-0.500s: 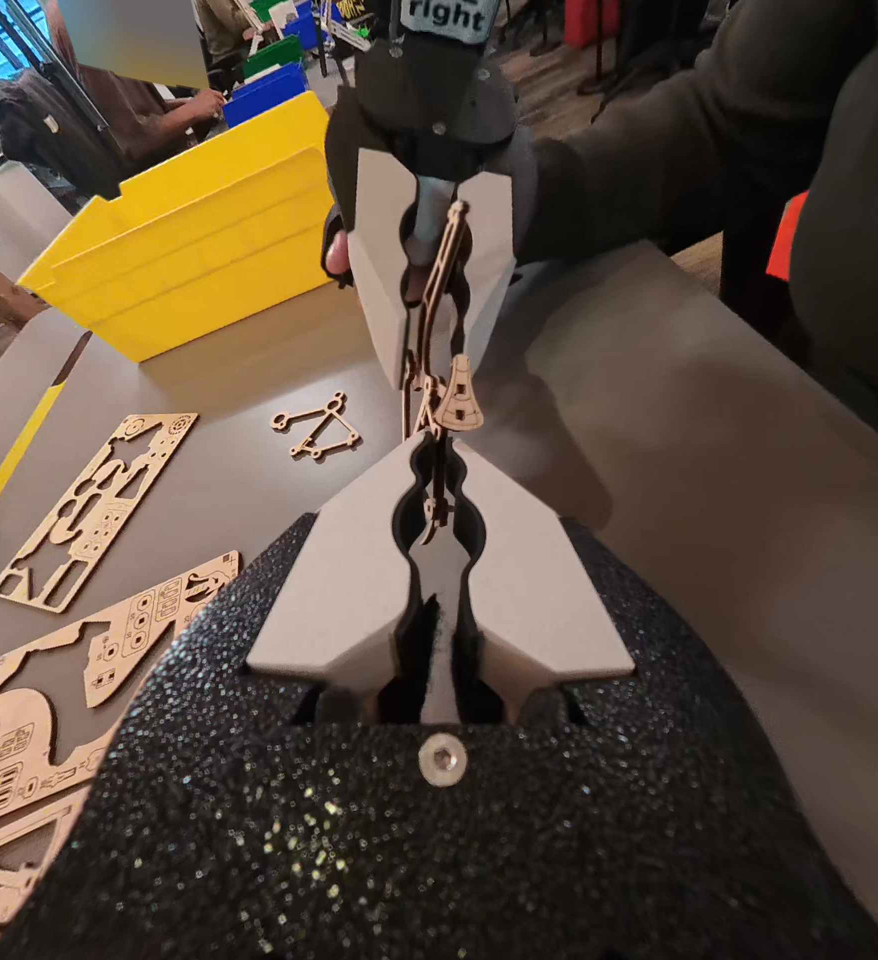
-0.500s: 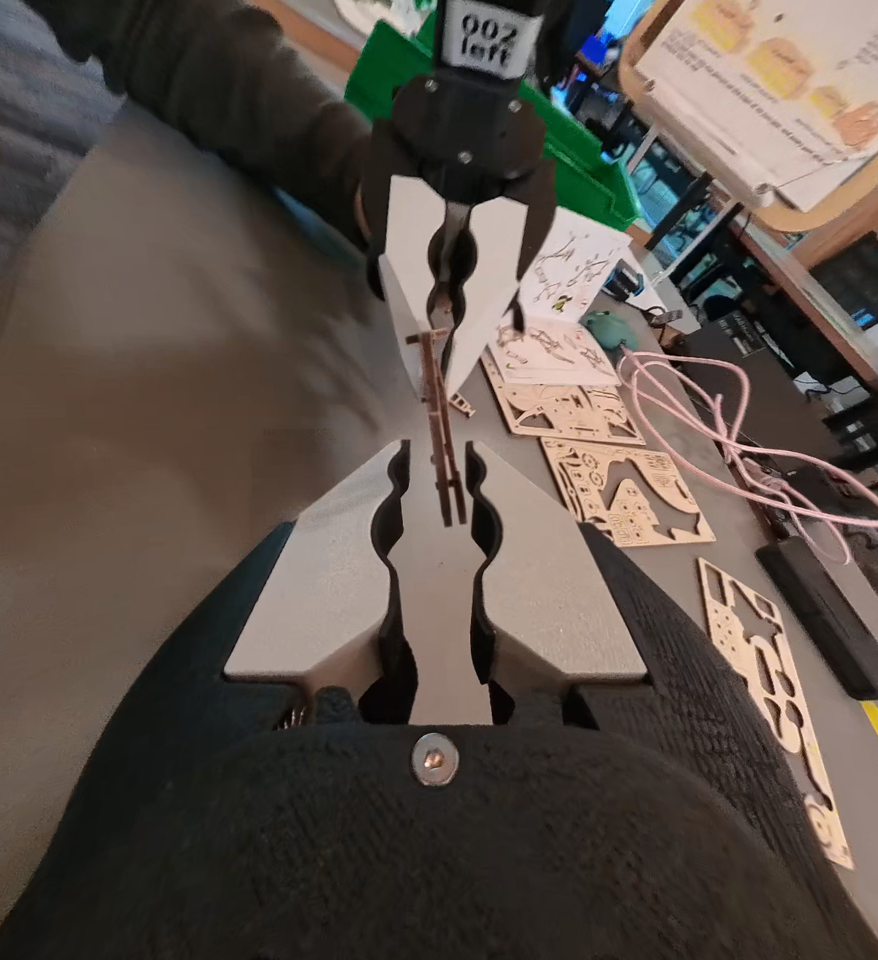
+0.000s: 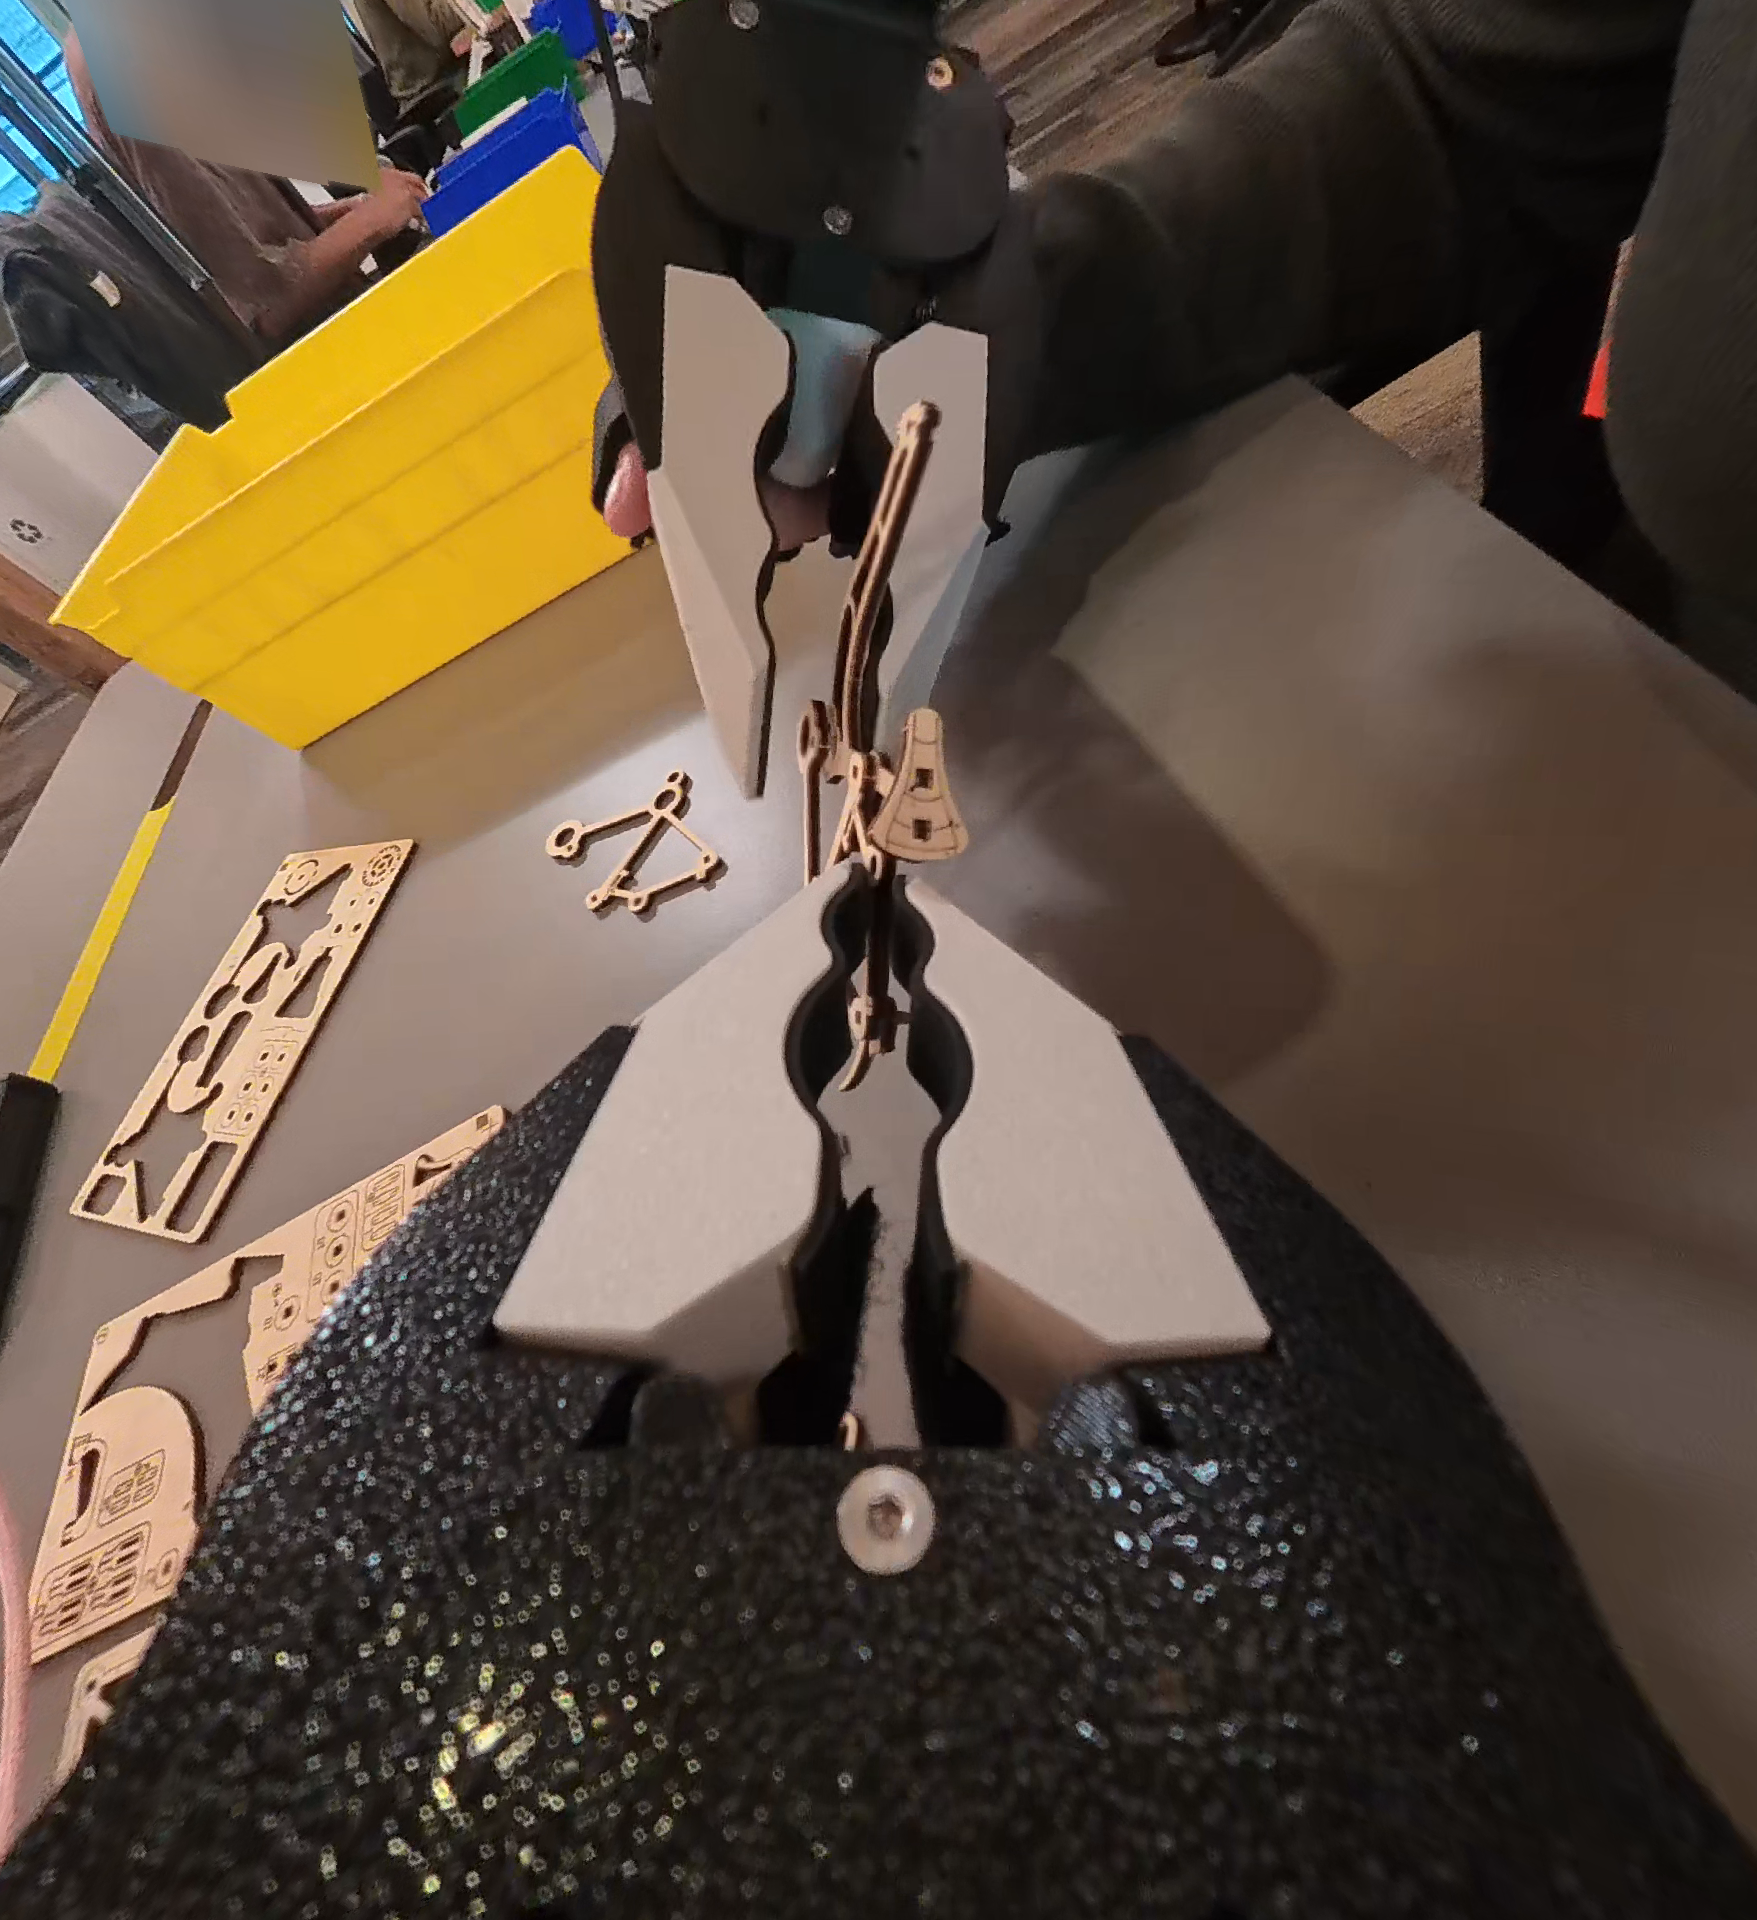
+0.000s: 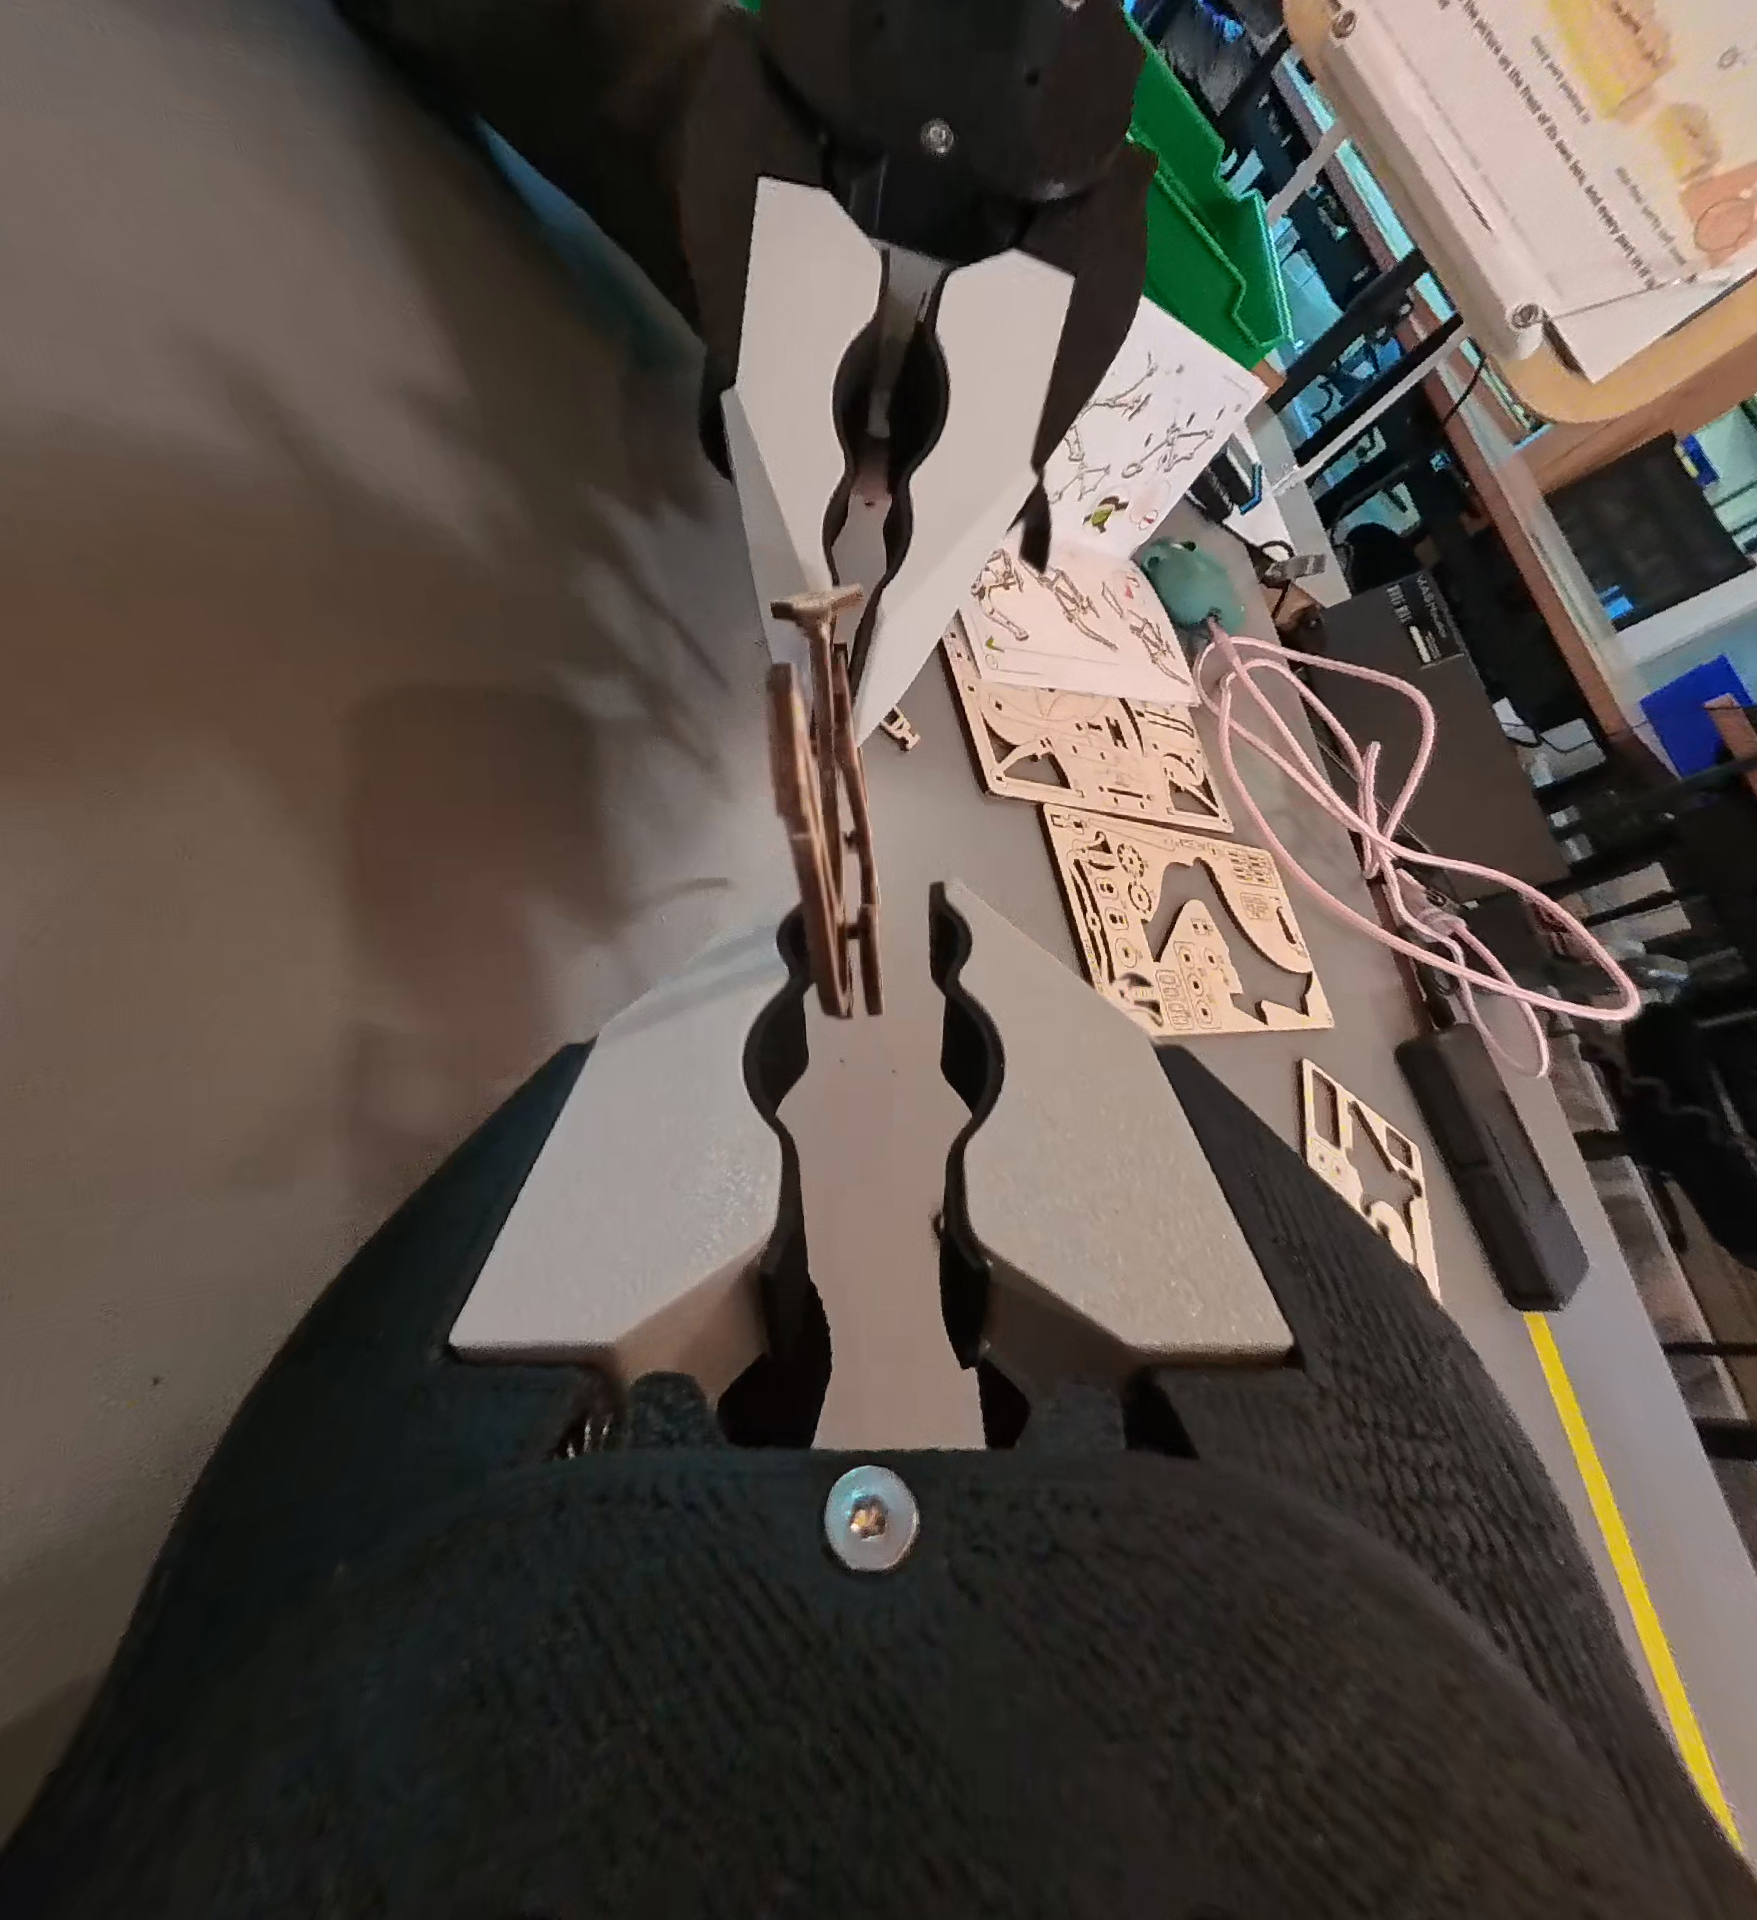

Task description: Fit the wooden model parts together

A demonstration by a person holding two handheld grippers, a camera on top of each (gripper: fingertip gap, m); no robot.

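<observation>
A thin wooden assembly (image 3: 879, 644) with a small bell-shaped piece (image 3: 915, 800) on it stands upright above the grey table (image 3: 1425, 1039). My left gripper (image 3: 869, 883) is shut on its lower end. My right gripper (image 3: 832, 727) faces it, open, with the assembly's upper arm between its fingers. In the right wrist view the assembly (image 4: 827, 831) hangs from the left gripper (image 4: 858, 665). Its near end lies against the left finger of my open right gripper (image 4: 869, 914), with a gap to the other finger. A loose triangular wooden part (image 3: 635, 847) lies on the table.
Laser-cut wooden sheets (image 3: 230, 1039) (image 4: 1196, 925) lie along one side of the table, with an instruction sheet (image 4: 1092, 603), a pink cord (image 4: 1373, 790) and a black block (image 4: 1487, 1174). A yellow bin (image 3: 365, 499) and a green bin (image 4: 1196, 208) stand at the table's ends. A person's dark sleeve (image 3: 1269, 260) reaches in.
Both grippers have come closer together and rolled. In the right wrist view the assembly has shifted from the middle of the right gripper's gap to its left finger. The left gripper's hold is unchanged.
</observation>
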